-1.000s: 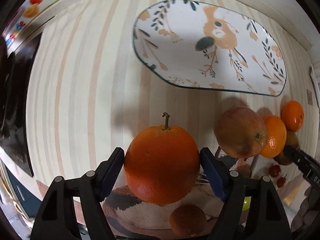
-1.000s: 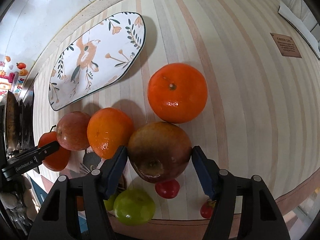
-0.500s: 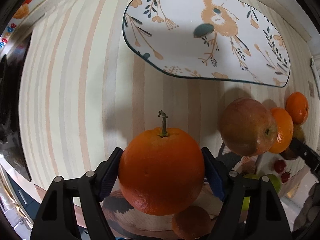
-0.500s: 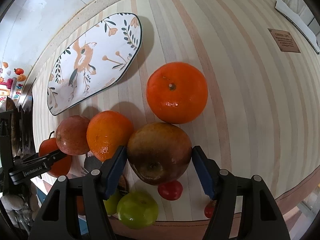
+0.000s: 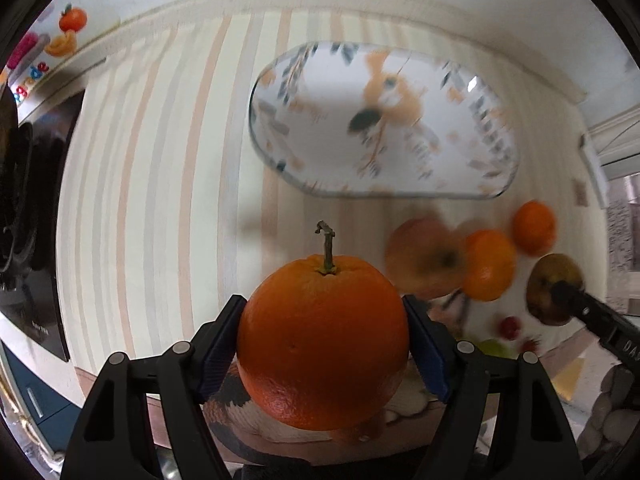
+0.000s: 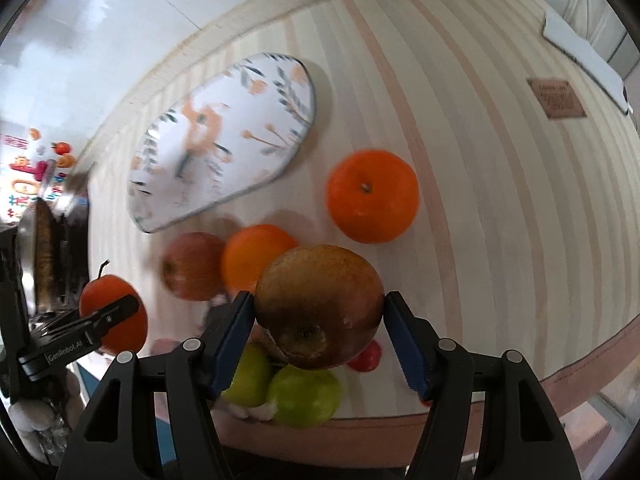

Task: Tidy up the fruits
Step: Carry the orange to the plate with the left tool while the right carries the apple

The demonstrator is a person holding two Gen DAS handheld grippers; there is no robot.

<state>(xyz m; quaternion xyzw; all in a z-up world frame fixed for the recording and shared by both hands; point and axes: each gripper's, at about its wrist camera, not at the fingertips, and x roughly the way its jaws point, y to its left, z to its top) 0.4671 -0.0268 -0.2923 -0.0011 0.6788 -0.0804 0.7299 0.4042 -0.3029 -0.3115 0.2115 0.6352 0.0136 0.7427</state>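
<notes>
In the left wrist view, the left tongs [image 5: 324, 344] clench a stemmed orange [image 5: 323, 342] above the striped tabletop [image 5: 160, 200], near the patterned plate [image 5: 384, 120]. In the right wrist view, the right tongs [image 6: 320, 340] grip a brownish apple [image 6: 319, 306] over green fruits [image 6: 304, 396] at the tabletop's edge.

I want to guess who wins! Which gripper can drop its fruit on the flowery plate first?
Probably the left gripper: its stemmed orange faces the oval floral plate straight ahead; other fruit lies between the right one's brownish apple and that plate.
</notes>
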